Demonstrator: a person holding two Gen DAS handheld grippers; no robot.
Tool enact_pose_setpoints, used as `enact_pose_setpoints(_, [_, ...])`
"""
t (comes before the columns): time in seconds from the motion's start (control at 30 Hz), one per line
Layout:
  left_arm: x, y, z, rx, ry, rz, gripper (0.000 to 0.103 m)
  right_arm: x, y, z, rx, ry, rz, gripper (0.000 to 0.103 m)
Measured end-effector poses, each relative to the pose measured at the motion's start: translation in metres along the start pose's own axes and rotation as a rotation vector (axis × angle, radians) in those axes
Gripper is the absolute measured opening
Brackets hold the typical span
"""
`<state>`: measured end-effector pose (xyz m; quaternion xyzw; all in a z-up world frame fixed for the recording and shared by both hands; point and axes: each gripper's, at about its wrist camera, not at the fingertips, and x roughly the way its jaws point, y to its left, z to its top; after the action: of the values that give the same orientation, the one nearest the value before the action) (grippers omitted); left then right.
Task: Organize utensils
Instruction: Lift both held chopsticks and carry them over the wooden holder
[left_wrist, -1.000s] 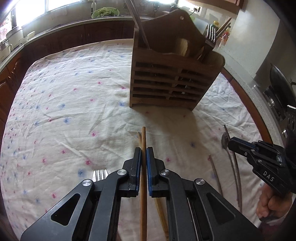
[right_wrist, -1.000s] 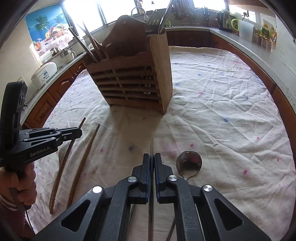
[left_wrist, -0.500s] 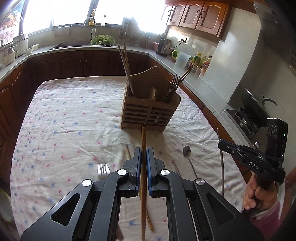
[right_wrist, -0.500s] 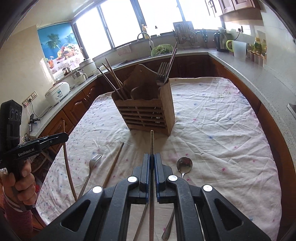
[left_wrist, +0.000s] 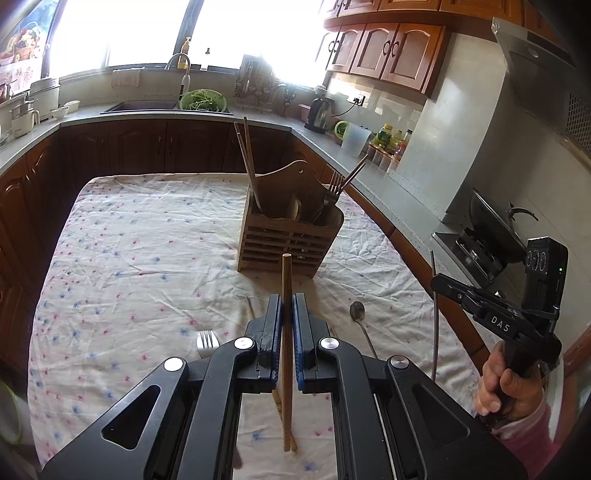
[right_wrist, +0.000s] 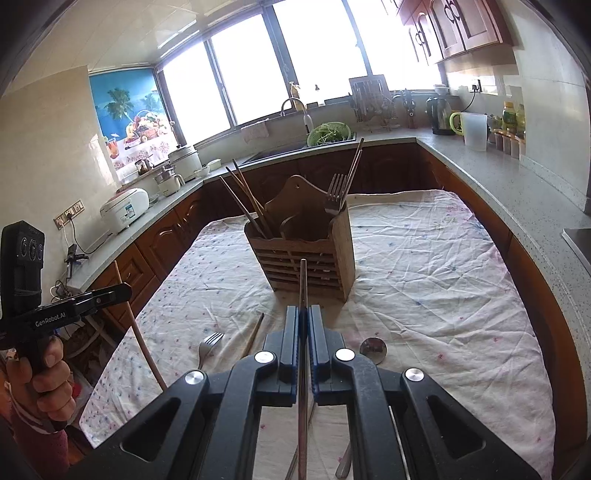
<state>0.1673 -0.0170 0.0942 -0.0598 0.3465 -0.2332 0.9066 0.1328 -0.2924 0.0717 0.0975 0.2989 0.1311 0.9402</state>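
My left gripper (left_wrist: 287, 301) is shut on a wooden chopstick (left_wrist: 286, 273), held above the table and pointing at the slatted wooden utensil caddy (left_wrist: 291, 240). My right gripper (right_wrist: 303, 310) is shut on a thin metal chopstick (right_wrist: 303, 280), also aimed at the caddy (right_wrist: 306, 258). The caddy holds wooden chopsticks on its left, and a fork and metal chopsticks on its right. On the cloth lie a fork (right_wrist: 210, 343), a spoon (right_wrist: 373, 349) and a wooden chopstick (right_wrist: 256, 332). Each gripper shows at the edge of the other's view, in a person's hand.
A white floral tablecloth (left_wrist: 140, 251) covers the table. Dark cabinets and a grey counter (right_wrist: 509, 192) ring it, with a sink, a kettle, jars and rice cookers. A stove with a wok (left_wrist: 491, 229) stands at the right in the left wrist view.
Both grippers have risen and drawn back from the table, each carrying its chopstick up off the cloth. The caddy now looks smaller and farther off.
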Motion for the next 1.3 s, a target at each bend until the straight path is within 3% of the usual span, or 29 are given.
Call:
enact_pose_setpoints(0.8, [-0.015, -0.003, 0.033, 0.000, -0.104, -0.006, 0.005, -0.008, 0.007, 0.025, -0.014, -0.103, 0.015, 0.005])
enact_pose_setpoints(1.3, [-0.012, 0.001, 0.128, -0.002, -0.325, 0.009, 0.005, 0.012, 0.007, 0.106, -0.002, -0.291, 0.000, 0.005])
